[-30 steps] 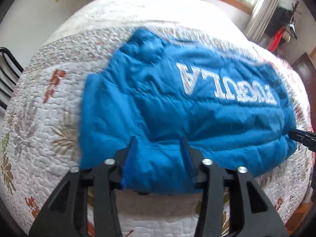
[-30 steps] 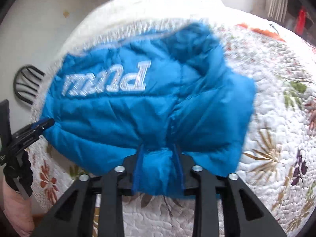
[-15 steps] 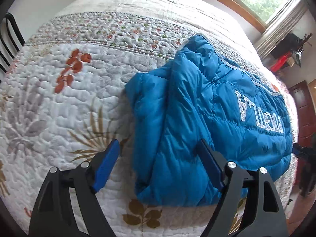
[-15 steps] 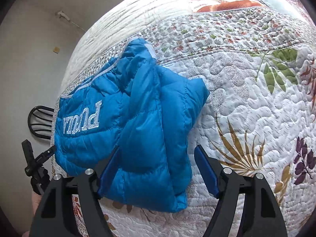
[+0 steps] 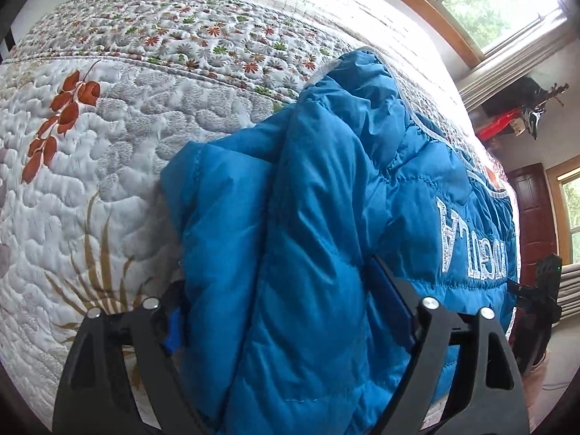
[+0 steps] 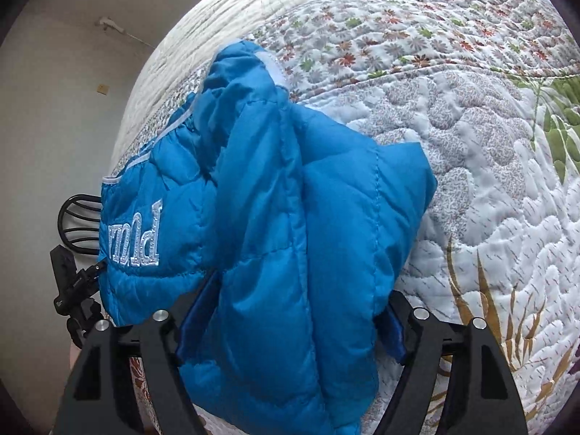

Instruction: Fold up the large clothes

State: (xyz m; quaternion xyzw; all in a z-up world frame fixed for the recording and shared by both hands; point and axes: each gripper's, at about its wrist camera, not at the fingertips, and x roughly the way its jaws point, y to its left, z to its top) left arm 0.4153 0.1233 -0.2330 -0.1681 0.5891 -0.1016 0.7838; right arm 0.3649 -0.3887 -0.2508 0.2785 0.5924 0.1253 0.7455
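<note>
A blue puffer jacket (image 5: 326, 217) with white PUMA lettering lies folded on the quilted bed; it also shows in the right wrist view (image 6: 275, 224). My left gripper (image 5: 286, 311) is open, its jaws standing on either side of the jacket's thick left end. My right gripper (image 6: 290, 322) is open, its jaws on either side of the jacket's right end. The jacket bulges over both sets of blue pads (image 5: 389, 301), hiding most of them. Each gripper shows at the edge of the other's view, the right one (image 5: 543, 290) and the left one (image 6: 72, 282).
The white floral quilt (image 5: 108, 166) covers the bed (image 6: 489, 181). A black chair (image 6: 78, 217) stands by the wall at the left. A window (image 5: 507, 3) and a dark door (image 5: 533, 217) lie beyond the bed at the right.
A second ago both grippers were shut on the jacket's hem. They let go and opened, and have now moved forward so the jacket's ends sit deep between the jaws.
</note>
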